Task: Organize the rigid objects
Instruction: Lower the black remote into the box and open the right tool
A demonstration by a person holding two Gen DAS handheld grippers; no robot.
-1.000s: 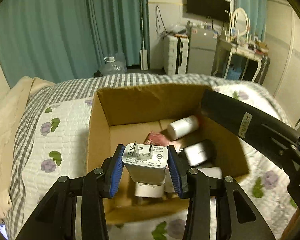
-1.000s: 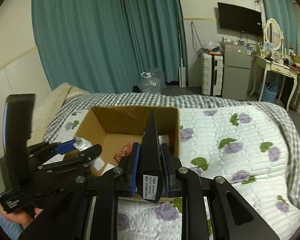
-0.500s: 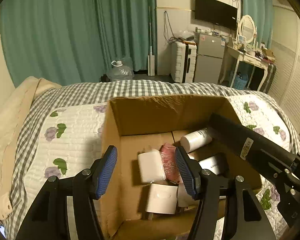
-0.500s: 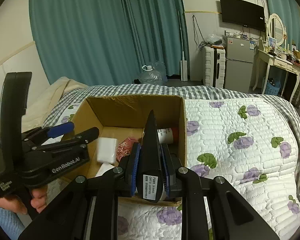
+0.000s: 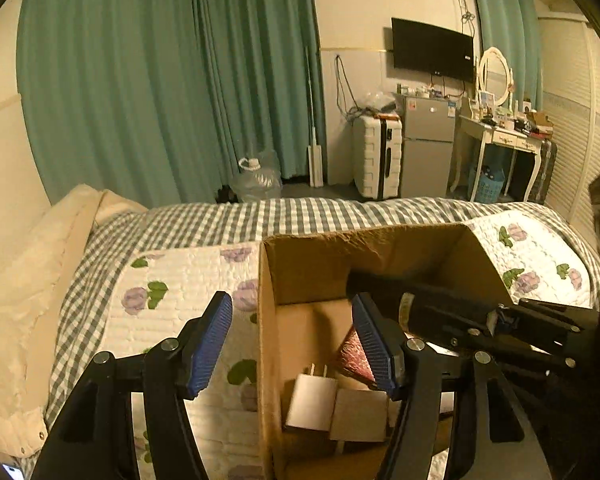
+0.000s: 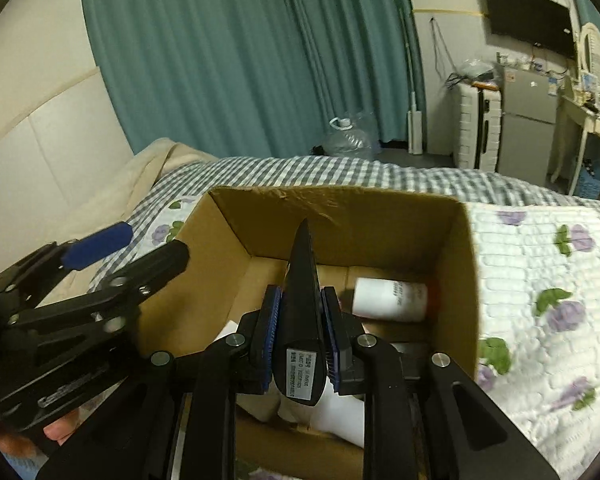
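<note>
A cardboard box (image 5: pixel 380 248) sits open on the bed. My left gripper (image 5: pixel 296 344) is open and empty over the box's left wall. A white plug charger (image 5: pixel 312 400) lies in the box beside a white block (image 5: pixel 360 416) and a pink patterned item (image 5: pixel 356 354). My right gripper (image 6: pixel 300 336) is shut on a black pointed object (image 6: pixel 302 300), held over the box (image 6: pixel 340 208). A white bottle (image 6: pixel 390 299) lies on the box floor. The right gripper's arm (image 5: pixel 480 316) shows in the left wrist view, and the left gripper (image 6: pixel 100 264) shows in the right wrist view.
The bed has a quilt with purple flowers (image 5: pixel 188 280) and a grey checked cover (image 5: pixel 260 212). A cream pillow (image 5: pixel 28 280) lies at the left. Beyond the bed stand a suitcase (image 5: pixel 376 156), a small fridge (image 5: pixel 428 144) and a dressing table (image 5: pixel 504 136).
My left gripper opened and dropped the white charger into the box, then drew back and to the left. My right gripper, still holding the black object, moved closer over the box.
</note>
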